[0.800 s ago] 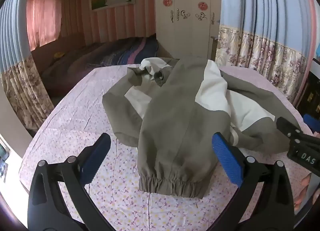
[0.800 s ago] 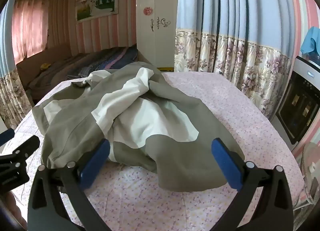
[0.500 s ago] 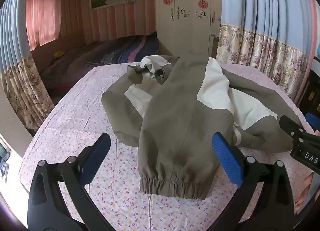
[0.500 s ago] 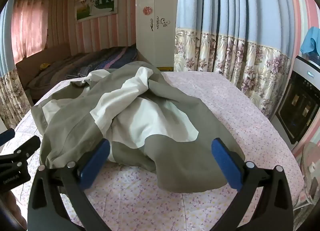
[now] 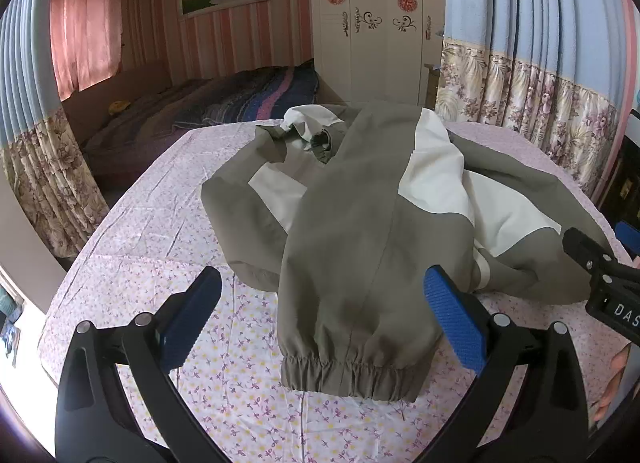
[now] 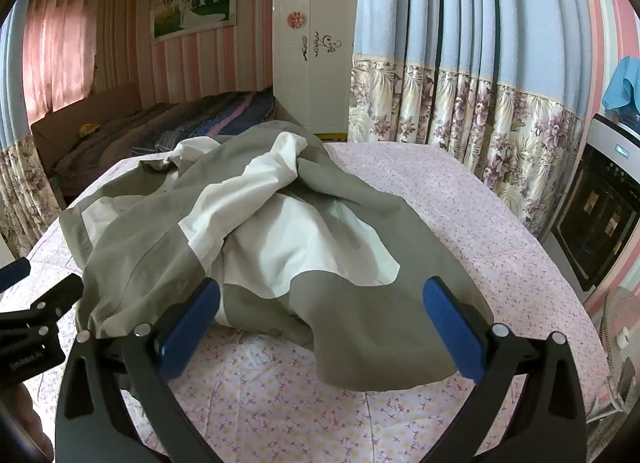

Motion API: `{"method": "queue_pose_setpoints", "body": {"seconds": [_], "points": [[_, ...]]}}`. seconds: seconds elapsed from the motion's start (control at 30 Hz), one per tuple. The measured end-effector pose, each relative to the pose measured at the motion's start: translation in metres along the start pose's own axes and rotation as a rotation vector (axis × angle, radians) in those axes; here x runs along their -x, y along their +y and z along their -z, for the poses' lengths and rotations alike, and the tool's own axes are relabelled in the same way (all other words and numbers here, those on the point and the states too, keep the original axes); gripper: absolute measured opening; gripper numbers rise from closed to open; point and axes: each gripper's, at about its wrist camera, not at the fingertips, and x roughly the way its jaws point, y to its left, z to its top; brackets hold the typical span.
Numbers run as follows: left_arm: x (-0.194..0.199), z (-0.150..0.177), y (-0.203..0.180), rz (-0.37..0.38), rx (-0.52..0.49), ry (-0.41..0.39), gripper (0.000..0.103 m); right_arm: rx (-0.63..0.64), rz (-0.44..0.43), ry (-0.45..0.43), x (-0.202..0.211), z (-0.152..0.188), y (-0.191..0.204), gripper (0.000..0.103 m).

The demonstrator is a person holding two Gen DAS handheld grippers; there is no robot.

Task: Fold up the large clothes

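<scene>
The olive-and-white jacket (image 5: 360, 223) lies rumpled on the floral bedsheet (image 5: 160, 231), a cuffed sleeve (image 5: 352, 367) draped toward the viewer — likely the next fold. Left gripper (image 5: 322, 315) and right gripper (image 6: 320, 323) hover wide apart, both holding nothing — probably ready to pinch.

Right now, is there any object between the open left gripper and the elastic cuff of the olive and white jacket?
Nothing visible: only floral sheet separates left gripper from elastic cuff of olive-and-white jacket.
</scene>
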Motion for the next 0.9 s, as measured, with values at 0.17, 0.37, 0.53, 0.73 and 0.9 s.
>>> {"method": "queue_pose_setpoints", "body": {"seconds": [0.17, 0.37, 0.53, 0.73, 0.9], "points": [[-0.0003, -0.0003, -0.0002, -0.002, 0.0, -0.001, 0.1, 0.0, 0.003, -0.003, -0.0001, -0.0004, -0.0007, 0.101], [-0.001, 0.0001, 0.0002, -0.004, -0.001, 0.001, 0.1, 0.001, 0.004, 0.0, -0.0004, -0.0013, 0.0005, 0.101], [-0.0012, -0.0004, 0.0001, -0.006, -0.002, 0.001, 0.1, 0.003, 0.006, -0.001, -0.0002, -0.0012, 0.0022, 0.101], [-0.0006, -0.0012, 0.0003, -0.006, -0.003, -0.004, 0.1, 0.009, 0.008, -0.004, -0.0027, -0.0002, 0.0013, 0.101], [-0.0008, -0.0011, 0.0006, -0.006, -0.004, -0.003, 0.1, 0.012, 0.009, -0.004, -0.0024, -0.0005, 0.0017, 0.101]]}}
